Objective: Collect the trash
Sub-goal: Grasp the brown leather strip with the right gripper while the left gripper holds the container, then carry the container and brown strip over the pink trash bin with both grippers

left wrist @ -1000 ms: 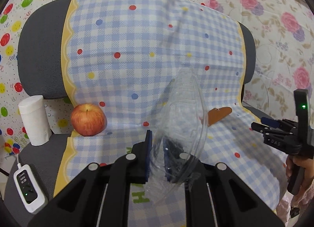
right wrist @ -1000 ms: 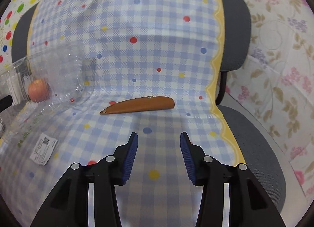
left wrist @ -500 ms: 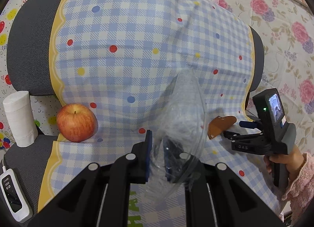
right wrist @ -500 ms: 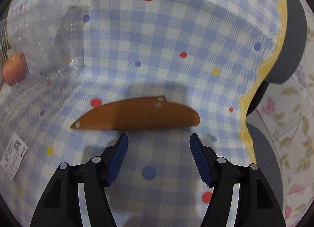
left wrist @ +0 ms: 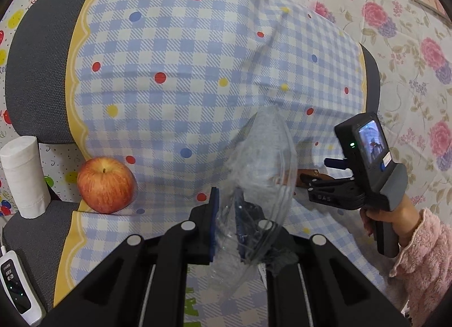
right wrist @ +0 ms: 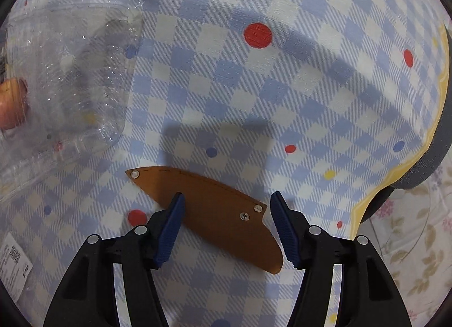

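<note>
On checkered cloth, right gripper (right wrist: pixel 226 228) jaws opening astride brown leather sheath (right wrist: pixel 214 214), not yet pinching. Left gripper (left wrist: pixel 226 222) clamps clear plastic container (left wrist: pixel 262 185). Next: lower, close.

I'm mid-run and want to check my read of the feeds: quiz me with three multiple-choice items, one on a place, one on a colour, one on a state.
1. Where does the apple sit?
A. Inside the clear plastic container
B. On the checked cloth, beside the paper roll
C. Between the right gripper's fingers

2. What colour is the knife sheath?
A. Brown
B. Green
C. White

3. How is the left gripper?
A. Wide open, empty
B. Shut on the container
C. Shut on the apple

Answers: 1 B, the apple rests at the cloth's edge near the roll. 2 A, it shows brown between the right gripper fingers, whose jaws are opening. 3 B, its fingers pinch the container's wall.
</note>
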{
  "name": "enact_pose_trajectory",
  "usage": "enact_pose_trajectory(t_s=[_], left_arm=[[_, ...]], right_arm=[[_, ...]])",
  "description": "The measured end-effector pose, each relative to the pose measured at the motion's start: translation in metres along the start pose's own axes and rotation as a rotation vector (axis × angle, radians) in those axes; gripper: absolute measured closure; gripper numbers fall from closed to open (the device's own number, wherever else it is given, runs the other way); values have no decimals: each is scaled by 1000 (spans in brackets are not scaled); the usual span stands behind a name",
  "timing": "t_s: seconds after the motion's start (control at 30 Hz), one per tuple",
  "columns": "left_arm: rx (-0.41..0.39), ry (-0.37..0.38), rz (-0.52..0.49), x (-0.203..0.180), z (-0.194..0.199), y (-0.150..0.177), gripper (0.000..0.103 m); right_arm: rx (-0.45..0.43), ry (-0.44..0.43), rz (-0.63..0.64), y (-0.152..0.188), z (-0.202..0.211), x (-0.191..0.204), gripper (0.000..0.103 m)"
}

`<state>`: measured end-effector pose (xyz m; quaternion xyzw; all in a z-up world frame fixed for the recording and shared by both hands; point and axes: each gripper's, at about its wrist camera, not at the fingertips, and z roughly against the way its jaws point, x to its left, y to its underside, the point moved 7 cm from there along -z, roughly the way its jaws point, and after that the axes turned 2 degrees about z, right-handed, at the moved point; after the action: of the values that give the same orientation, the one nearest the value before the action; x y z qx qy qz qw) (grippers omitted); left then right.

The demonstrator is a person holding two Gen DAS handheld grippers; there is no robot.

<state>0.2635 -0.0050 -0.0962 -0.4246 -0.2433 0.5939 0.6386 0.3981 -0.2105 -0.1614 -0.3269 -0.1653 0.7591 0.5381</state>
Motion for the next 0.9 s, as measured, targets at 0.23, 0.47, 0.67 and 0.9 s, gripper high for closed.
enact_pose_trajectory(t_s=[0.23,0.47,0.67,0.9], left_arm=[[12,6,-2,-3,-5,5,94],[18,-12,-17,-4,-7,6,93],[26,-13,-28,-5,-7,6,93],[42,-10,-27,-11,8,12,94]], right_arm=[[60,-96,-187,34,-12,-43,26],[72,-214,-189,24,-23,-30,52],[-34,-243,-182,27,19,-25,79],[-146,-317,-219,37,90,-19,100]])
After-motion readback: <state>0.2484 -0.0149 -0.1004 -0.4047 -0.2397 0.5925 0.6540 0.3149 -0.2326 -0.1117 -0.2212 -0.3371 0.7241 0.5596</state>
